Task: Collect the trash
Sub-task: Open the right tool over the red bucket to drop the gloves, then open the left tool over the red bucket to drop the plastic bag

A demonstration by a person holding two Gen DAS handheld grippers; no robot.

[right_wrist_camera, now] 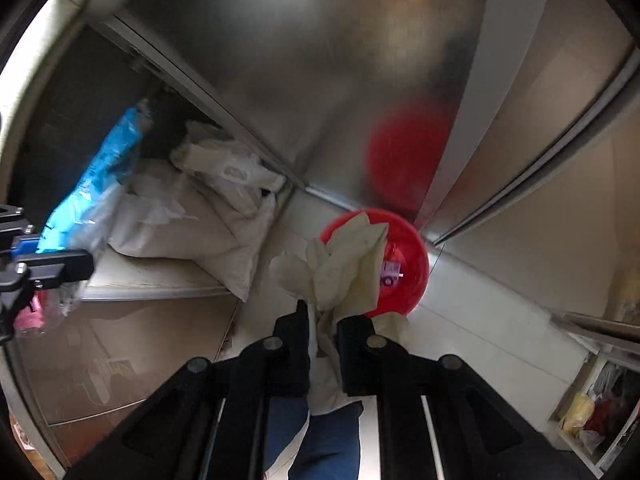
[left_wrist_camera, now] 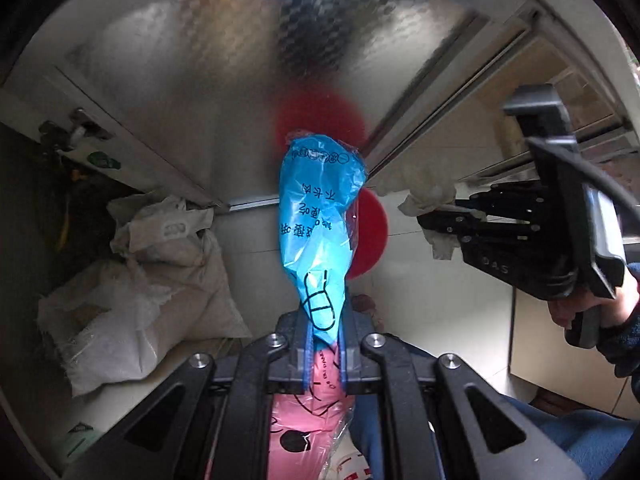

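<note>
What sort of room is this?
Probably a home kitchen or utility corner: brushed-metal cabinet doors, a tiled floor with a red bin, and white sacks on a low shelf.

Both black two-finger grippers point steeply down, left gripper (left_wrist_camera: 325, 344) and right gripper (right_wrist_camera: 323, 340) clamped tight (each gripping something).

Right hand-held gripper (right_wrist_camera: 322, 330) clamping crumpled white tissue (right_wrist_camera: 340, 264), above red bin (right_wrist_camera: 412, 256)
</note>
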